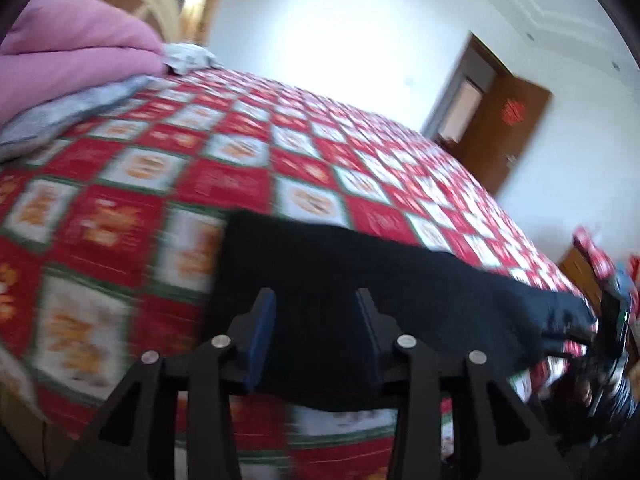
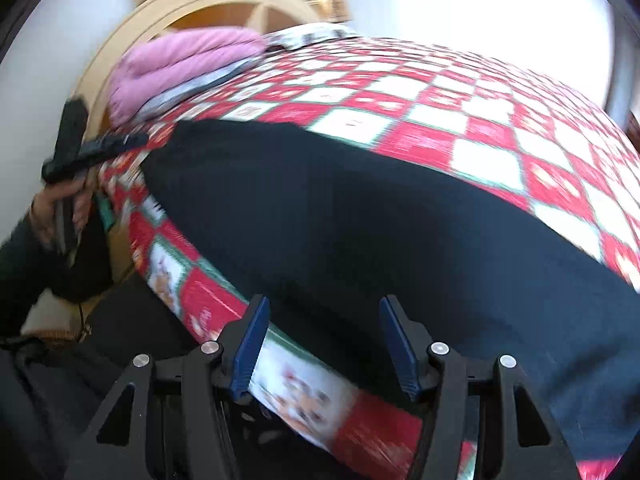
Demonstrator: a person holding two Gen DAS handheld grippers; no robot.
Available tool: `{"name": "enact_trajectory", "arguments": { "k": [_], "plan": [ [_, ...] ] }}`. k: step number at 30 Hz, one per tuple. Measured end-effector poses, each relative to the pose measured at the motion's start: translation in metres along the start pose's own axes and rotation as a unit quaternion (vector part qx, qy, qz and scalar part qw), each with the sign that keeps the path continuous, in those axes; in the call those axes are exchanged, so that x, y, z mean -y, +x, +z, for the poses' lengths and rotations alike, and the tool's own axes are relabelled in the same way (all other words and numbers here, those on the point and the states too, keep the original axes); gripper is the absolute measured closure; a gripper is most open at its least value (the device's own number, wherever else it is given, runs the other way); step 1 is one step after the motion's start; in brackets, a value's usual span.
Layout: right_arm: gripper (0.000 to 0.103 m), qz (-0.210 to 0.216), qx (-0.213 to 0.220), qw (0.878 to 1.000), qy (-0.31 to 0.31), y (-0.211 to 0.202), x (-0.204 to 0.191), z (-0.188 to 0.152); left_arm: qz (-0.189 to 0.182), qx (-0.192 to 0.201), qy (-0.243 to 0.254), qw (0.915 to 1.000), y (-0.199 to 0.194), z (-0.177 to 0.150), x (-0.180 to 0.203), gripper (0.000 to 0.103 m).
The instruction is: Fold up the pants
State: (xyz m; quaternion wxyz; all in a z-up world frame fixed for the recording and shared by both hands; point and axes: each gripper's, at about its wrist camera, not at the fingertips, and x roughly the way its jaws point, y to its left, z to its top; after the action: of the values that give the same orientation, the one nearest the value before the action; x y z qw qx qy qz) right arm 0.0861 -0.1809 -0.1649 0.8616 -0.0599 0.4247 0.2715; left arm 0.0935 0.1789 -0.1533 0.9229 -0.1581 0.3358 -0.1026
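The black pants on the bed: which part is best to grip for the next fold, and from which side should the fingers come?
Probably the near edge of the black pants, where the cloth lies flat along the front edge of the checkered bedspread. Come from the bed's front side, low and slanting down, so one finger can slide under the hem. The right gripper is open and already faces that edge.

Pants (image 1: 360, 280) spread flat on the bed (image 1: 200, 168), along its near edge. Quilt (image 1: 72, 48) heaped at the headboard (image 2: 132, 44) end, over a blanket (image 1: 60, 116), with a pillow (image 1: 188, 56) just beside. Left gripper (image 1: 316, 320) above one end of the pants, right gripper (image 2: 322, 340) above the other. Door (image 1: 508, 136) beyond the far edge.
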Motion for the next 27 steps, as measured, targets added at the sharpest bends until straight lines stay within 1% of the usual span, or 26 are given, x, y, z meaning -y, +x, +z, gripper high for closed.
{"name": "enact_trajectory", "arguments": {
  "k": [2,4,6,7,8,9,11,12,13,14,16,18,19,21,24,25,26,27],
  "plan": [
    [0.045,-0.025,0.012,0.999,0.045,-0.021,0.028,-0.012,-0.010,-0.020,0.012,0.9997,0.015,-0.006,0.013,0.060],
    [0.045,-0.058,0.025,0.994,0.092,-0.046,0.056,-0.023,-0.010,-0.036,0.024,0.9990,0.027,-0.013,0.021,0.060],
    [0.045,-0.088,0.062,0.984,0.140,-0.082,0.086,-0.036,-0.001,-0.035,0.038,0.9987,0.032,-0.017,0.024,0.060],
    [0.044,-0.109,0.084,0.977,0.163,-0.104,0.102,-0.043,0.000,-0.031,0.043,0.9986,0.033,-0.018,0.023,0.060],
    [0.044,-0.135,0.106,0.968,0.186,-0.127,0.119,-0.049,-0.004,-0.023,0.044,0.9988,0.032,-0.019,0.021,0.060],
    [0.045,-0.162,0.133,0.955,0.212,-0.153,0.139,-0.057,-0.007,-0.020,0.044,0.9988,0.031,-0.020,0.020,0.060],
    [0.044,-0.203,0.167,0.931,0.254,-0.191,0.170,-0.068,-0.012,-0.015,0.047,0.9987,0.029,-0.021,0.019,0.060],
    [0.044,-0.223,0.173,0.920,0.273,-0.204,0.184,-0.073,-0.014,-0.013,0.048,0.9987,0.030,-0.021,0.018,0.060],
    [0.044,-0.250,0.174,0.905,0.297,-0.217,0.203,-0.078,-0.016,-0.010,0.046,0.9988,0.030,-0.022,0.018,0.060],
    [0.044,-0.277,0.176,0.888,0.324,-0.229,0.222,-0.085,-0.021,-0.007,0.040,0.9989,0.029,-0.023,0.016,0.060],
    [0.045,-0.293,0.171,0.869,0.360,-0.238,0.250,-0.096,-0.027,-0.005,0.030,0.9992,0.029,-0.023,0.014,0.060],
    [0.045,-0.300,0.158,0.864,0.371,-0.237,0.266,-0.103,-0.027,-0.007,0.026,0.9993,0.030,-0.022,0.014,0.060],
    [0.045,-0.304,0.150,0.864,0.372,-0.233,0.274,-0.103,-0.026,-0.007,0.026,0.9993,0.030,-0.022,0.015,0.060],
    [0.045,-0.309,0.139,0.867,0.366,-0.226,0.283,-0.103,-0.022,-0.006,0.026,0.9994,0.030,-0.023,0.016,0.060],
    [0.045,-0.301,0.126,0.871,0.368,-0.221,0.304,-0.107,-0.018,-0.003,0.030,0.9994,0.031,-0.024,0.016,0.060],
    [0.051,-0.297,0.125,0.871,0.371,-0.219,0.307,-0.107,-0.018,-0.003,0.031,0.9994,0.031,-0.024,0.016,0.060],
    [0.058,-0.286,0.120,0.874,0.374,-0.215,0.312,-0.106,-0.019,-0.002,0.031,0.9993,0.031,-0.024,0.015,0.060],
    [0.076,-0.277,0.115,0.877,0.375,-0.209,0.317,-0.105,-0.020,-0.001,0.031,0.9993,0.031,-0.024,0.015,0.059]
  ]
}}
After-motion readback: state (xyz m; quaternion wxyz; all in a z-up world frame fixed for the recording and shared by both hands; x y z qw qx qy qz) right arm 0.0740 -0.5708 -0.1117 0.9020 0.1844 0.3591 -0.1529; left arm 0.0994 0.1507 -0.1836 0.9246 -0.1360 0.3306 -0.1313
